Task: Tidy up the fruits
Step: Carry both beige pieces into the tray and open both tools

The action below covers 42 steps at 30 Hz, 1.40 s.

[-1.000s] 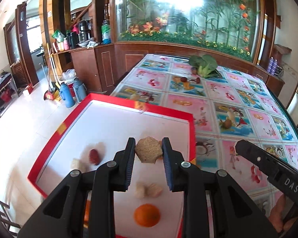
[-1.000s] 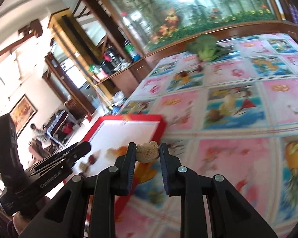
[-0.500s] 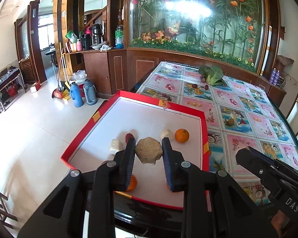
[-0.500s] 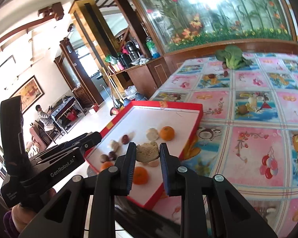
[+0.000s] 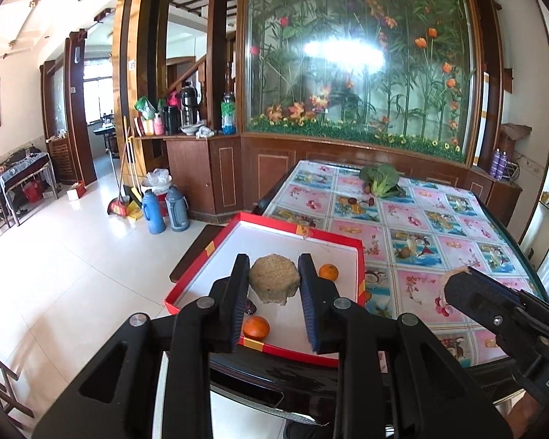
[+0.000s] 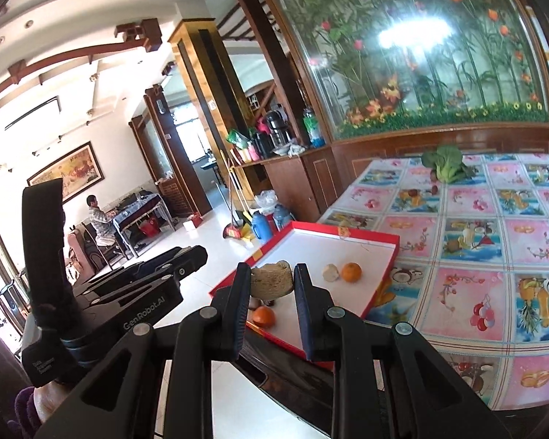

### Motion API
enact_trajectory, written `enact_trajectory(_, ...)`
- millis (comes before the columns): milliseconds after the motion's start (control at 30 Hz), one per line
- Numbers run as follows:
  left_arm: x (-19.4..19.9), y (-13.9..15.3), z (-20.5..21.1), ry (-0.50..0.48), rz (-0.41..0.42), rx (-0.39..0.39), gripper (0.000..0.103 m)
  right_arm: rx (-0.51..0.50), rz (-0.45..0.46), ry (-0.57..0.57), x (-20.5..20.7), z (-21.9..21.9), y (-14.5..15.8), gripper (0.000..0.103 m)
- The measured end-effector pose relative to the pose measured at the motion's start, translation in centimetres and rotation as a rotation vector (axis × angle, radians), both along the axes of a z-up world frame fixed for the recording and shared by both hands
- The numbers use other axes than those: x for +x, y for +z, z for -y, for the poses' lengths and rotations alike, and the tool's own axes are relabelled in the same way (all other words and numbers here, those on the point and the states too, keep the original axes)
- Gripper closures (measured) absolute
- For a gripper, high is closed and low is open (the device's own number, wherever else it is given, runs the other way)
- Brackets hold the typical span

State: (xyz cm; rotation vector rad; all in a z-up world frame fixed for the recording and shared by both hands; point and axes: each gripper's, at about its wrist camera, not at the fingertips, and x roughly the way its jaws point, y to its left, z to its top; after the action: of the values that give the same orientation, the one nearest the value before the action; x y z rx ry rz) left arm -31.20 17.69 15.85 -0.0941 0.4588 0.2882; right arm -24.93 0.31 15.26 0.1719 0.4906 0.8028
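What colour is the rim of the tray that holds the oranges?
Red, with a white floor inside. The tray shows best in the left wrist view.

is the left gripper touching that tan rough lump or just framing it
Touching. In the left wrist view both fingers of the left gripper press flush against the sides of the tan lump, holding it above the red tray.

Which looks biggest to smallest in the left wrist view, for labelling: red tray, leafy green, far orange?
1. red tray
2. leafy green
3. far orange
The green lies farther from the camera, so its true size is unsure.
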Motion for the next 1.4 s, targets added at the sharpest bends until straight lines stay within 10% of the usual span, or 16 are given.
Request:
enact_trajectory(400, -0.2, 1.4, -0.8, 0.094, 0.055, 0.091, 0.074, 0.058, 0.027, 0.070, 1.5, -1.5, 1.0, 0.080)
enact_trajectory(1400, 10.1, -7.9, -7.2, 0.116, -0.177, -0.029, 0.074, -0.110, -0.253, -0.011, 11.1, -7.9, -8.3, 0.080)
